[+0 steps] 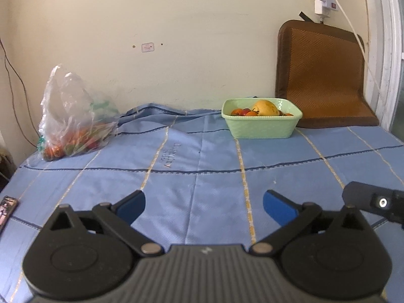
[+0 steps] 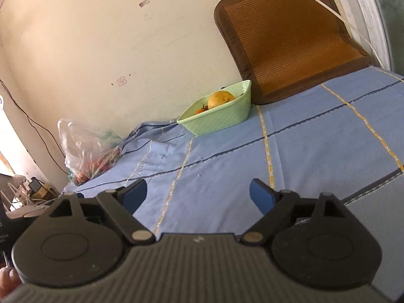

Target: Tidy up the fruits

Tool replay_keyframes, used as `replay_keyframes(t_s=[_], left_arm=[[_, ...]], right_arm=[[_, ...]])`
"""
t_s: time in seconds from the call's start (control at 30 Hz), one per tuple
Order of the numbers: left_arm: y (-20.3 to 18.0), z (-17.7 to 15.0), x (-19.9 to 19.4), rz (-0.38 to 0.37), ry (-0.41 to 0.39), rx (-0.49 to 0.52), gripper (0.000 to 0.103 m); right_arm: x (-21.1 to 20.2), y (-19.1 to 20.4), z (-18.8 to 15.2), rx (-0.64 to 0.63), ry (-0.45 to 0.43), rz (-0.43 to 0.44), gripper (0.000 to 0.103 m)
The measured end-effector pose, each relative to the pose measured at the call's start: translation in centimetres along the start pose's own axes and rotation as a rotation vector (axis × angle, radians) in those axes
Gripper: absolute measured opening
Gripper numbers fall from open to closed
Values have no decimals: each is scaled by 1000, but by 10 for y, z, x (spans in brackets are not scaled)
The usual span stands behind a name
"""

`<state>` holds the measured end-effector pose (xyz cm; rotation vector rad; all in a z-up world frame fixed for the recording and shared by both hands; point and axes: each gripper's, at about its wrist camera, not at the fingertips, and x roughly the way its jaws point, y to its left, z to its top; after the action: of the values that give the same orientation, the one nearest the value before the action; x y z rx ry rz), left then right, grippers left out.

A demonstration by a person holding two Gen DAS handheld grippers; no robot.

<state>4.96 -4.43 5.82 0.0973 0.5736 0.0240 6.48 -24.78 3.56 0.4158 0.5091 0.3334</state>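
A pale green plastic basket (image 1: 262,126) is sitting at the far side of the blue checked bedsheet (image 1: 202,166), close to the cream wall (image 1: 151,25) and just beside a brown woven mat (image 1: 323,75) that is leaning up against that wall. Inside the basket a large yellow fruit (image 1: 266,107), perhaps a mango, is lying on top, spotted with dark flecks in the right wrist view, and several small red-orange tomatoes (image 1: 242,112) with green stems are nestling around it.

Well apart from the basket, over at the left edge of the sheet, a clear plastic bag (image 1: 73,116) is slumping against the wall. More red and orange produce is showing through its lower part, along with something green, though the crumpled film is blurring what exactly it is.

The left gripper (image 1: 204,203) is hovering low over the near part of the sheet with its blue-padded jaws spread wide, nothing between them and nothing touching them. The right gripper (image 2: 198,193) is tilting beside it, its jaws also standing wide apart and empty over bare sheet. Both are pointing toward the basket from a distance, with open cloth lying between.
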Motion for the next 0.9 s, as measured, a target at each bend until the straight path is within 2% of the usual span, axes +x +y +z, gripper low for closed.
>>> replay_keyframes(t_s=[0.13, 0.4, 0.67, 0.9], left_arm=[[-3, -2, -5, 23, -34, 18, 103], [-12, 1, -6, 21, -50, 33, 103], [-13, -1, -3, 79, -62, 54, 103], [-13, -4, 1, 87, -43, 57, 103]], right_arm=[[-2, 1, -2, -1, 5, 8, 91], [-7, -4, -2, 6, 0, 3, 91], [-6, -10, -4, 35, 6, 6, 92], [-5, -12, -5, 38, 13, 3, 92]])
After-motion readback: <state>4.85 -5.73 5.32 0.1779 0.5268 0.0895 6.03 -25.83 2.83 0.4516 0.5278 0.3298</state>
